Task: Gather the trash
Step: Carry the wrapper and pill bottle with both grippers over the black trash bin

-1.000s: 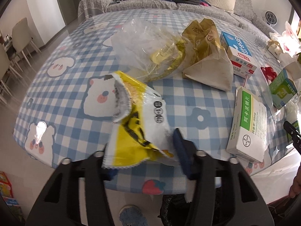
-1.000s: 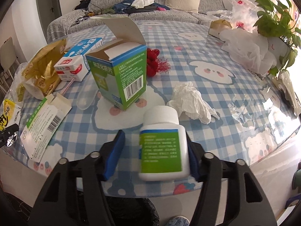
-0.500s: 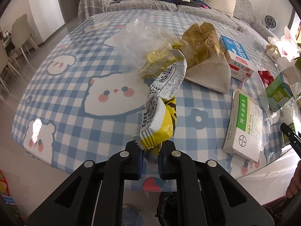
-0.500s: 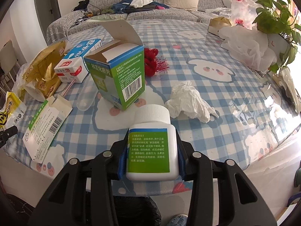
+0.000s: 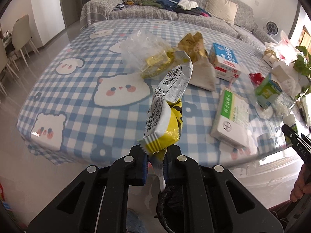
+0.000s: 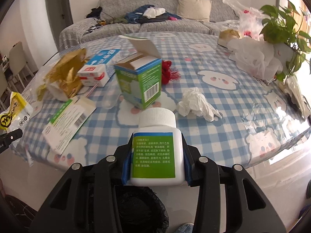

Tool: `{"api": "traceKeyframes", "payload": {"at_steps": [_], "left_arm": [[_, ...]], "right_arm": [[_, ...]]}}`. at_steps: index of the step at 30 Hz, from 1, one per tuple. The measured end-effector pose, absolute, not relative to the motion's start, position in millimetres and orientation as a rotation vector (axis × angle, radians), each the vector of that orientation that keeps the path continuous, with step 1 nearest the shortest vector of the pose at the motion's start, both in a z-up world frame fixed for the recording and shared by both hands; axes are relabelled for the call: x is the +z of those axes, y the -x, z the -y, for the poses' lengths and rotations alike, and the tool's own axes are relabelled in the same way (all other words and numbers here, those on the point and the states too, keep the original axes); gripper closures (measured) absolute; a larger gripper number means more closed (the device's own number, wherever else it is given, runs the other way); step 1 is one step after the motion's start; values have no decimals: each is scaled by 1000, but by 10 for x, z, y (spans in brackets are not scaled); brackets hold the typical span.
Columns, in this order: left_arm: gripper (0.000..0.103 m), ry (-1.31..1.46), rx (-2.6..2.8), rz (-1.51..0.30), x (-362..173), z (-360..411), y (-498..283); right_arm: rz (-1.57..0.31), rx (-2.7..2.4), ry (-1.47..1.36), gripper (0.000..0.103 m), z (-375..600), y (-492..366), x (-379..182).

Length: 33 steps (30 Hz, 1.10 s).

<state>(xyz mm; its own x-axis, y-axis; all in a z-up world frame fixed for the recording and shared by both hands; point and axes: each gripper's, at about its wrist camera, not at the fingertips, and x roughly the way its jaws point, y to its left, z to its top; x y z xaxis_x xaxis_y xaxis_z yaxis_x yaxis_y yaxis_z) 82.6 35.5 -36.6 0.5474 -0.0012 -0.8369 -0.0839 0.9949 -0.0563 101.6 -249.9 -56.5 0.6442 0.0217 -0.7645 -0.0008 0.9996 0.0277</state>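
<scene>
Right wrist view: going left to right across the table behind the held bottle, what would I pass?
Crumpled gold foil bag → blue and white carton → open green and blue cardboard box → red tassel ornament → crumpled white tissue → white plastic bag → green potted plant.

Blue-and-white checks under yellow, green and white litter

Between the left jaws, the crinkled foil snack wrapper is yellow with black marks and a silver, black-printed inside. Between the right jaws, the white plastic pill bottle wears a green label edged blue. Beyond both, the blue-and-white checked tablecloth shows white bears with pink cheeks; an open green-and-blue carton stands ahead.
</scene>
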Motion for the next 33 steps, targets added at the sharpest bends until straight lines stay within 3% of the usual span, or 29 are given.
{"api": "traceKeyframes", "payload": {"at_steps": [22,33], "left_arm": [[93,92,21,-954,-215,-92,43],[93,125,0,-975,-517,-20,401]], "right_arm": [[-792,77,-17,64,2419,-188,-364],[-820,90,-33,64,2263,73,-605]]}}
